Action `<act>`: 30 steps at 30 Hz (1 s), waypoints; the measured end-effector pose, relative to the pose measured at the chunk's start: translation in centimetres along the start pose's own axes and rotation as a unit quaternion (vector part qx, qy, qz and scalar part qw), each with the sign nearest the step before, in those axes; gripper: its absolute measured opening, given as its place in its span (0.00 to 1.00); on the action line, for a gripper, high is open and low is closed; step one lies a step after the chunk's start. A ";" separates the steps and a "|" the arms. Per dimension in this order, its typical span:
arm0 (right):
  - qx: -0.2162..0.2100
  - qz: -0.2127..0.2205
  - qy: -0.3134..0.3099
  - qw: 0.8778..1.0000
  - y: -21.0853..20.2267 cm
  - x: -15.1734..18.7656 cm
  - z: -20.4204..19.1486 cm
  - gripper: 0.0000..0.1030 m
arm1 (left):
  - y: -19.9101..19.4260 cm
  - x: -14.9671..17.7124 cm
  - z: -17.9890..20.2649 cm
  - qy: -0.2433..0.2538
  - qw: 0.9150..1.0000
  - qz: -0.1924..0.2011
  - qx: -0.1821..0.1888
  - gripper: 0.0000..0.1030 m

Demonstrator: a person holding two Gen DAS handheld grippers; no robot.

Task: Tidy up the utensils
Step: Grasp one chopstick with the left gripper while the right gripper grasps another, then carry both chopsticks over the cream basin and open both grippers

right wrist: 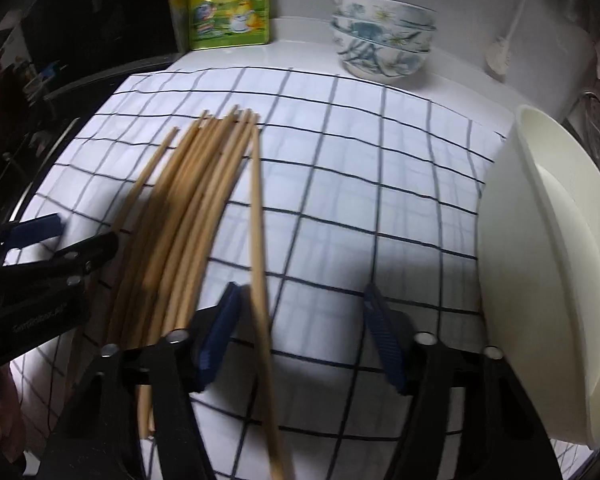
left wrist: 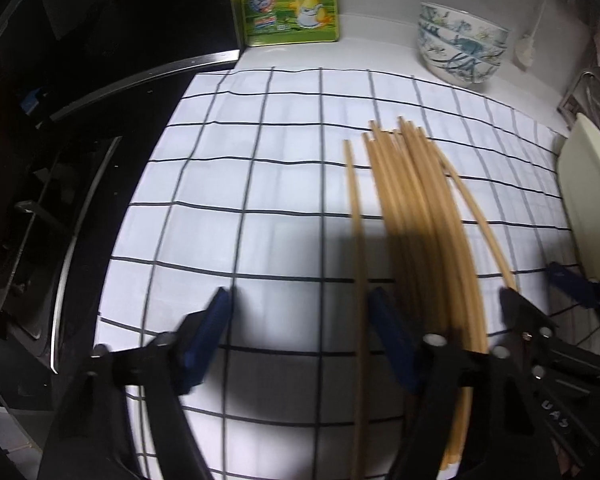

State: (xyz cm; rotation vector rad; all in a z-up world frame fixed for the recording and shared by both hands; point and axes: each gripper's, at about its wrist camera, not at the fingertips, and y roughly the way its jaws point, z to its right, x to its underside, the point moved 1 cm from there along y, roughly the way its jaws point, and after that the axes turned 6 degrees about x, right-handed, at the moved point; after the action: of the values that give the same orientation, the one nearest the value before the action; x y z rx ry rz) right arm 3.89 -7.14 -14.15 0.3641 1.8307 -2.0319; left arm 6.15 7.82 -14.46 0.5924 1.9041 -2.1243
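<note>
Your left gripper (left wrist: 300, 316) stands partly open over the checked cloth (left wrist: 260, 184); one loose chopstick (left wrist: 358, 260) runs between its blue pads, untouched. Your right gripper (right wrist: 300, 312) is likewise partly open, with a single stick (right wrist: 258, 240) between its fingers, ungripped. Between both tools lies the chopstick bundle (left wrist: 420, 208).
</note>
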 end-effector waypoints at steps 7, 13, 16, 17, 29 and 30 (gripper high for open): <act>-0.035 -0.016 -0.018 0.999 -0.2 -0.4 -1.0 0.06 | -0.3 -0.1 1.4 0.024 0.999 -0.021 0.026 0.08; -0.046 -0.015 0.018 0.999 -1.3 -0.6 0.1 0.06 | -0.9 -0.5 0.3 0.016 0.999 -0.037 0.033 0.07; -0.050 -0.010 0.032 0.998 -2.5 -0.6 0.8 0.06 | -2.1 -0.7 0.2 0.018 0.999 -0.033 0.035 0.07; -0.054 -0.005 0.037 0.998 -3.3 -0.6 1.1 0.06 | -2.6 -0.8 0.3 0.019 0.999 -0.033 0.037 0.07; -0.066 0.058 0.111 0.990 -11.2 -0.9 8.5 0.06 | -10.2 -4.4 8.9 0.086 0.989 0.023 0.116 0.07; -0.061 0.061 0.120 0.989 -11.6 -0.7 9.7 0.06 | -10.5 -4.7 9.9 0.091 0.988 0.026 0.124 0.07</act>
State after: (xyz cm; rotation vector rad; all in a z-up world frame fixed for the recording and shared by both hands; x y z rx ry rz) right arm 0.00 -15.80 -2.37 0.6942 2.0065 -1.8494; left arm 4.46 -1.01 -2.25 0.9054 1.6989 -2.3619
